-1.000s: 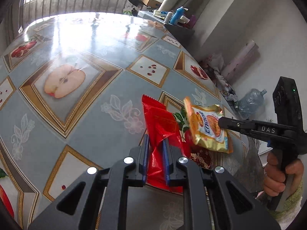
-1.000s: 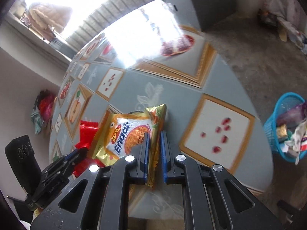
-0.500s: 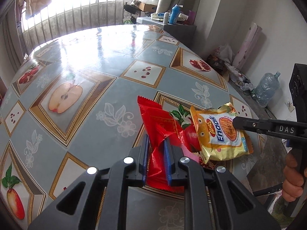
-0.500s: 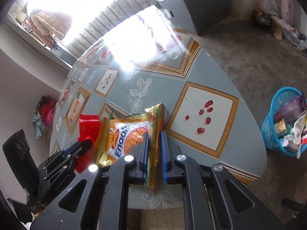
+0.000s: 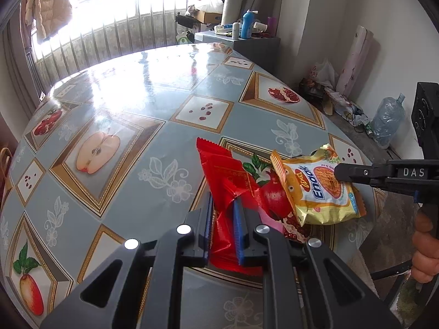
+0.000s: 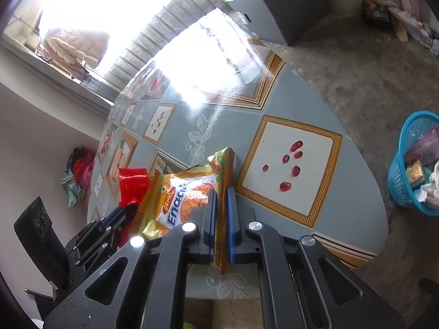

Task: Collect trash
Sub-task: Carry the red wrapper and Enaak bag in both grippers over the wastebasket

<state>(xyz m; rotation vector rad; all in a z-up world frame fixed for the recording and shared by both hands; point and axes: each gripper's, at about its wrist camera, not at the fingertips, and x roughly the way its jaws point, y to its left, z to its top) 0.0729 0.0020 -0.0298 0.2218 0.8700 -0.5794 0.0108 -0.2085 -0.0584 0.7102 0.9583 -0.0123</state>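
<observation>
Our two black handheld grippers

Our left gripper (image 5: 223,213) and right gripper (image 6: 221,205) share blue ribbed pads (image 5: 238,227), silver screws (image 5: 183,229) and cut-out arms; we read "DAS" in white on one.

Probably a home: fruit-print table (image 5: 115,181), hanging jacket (image 5: 52,8).
</observation>
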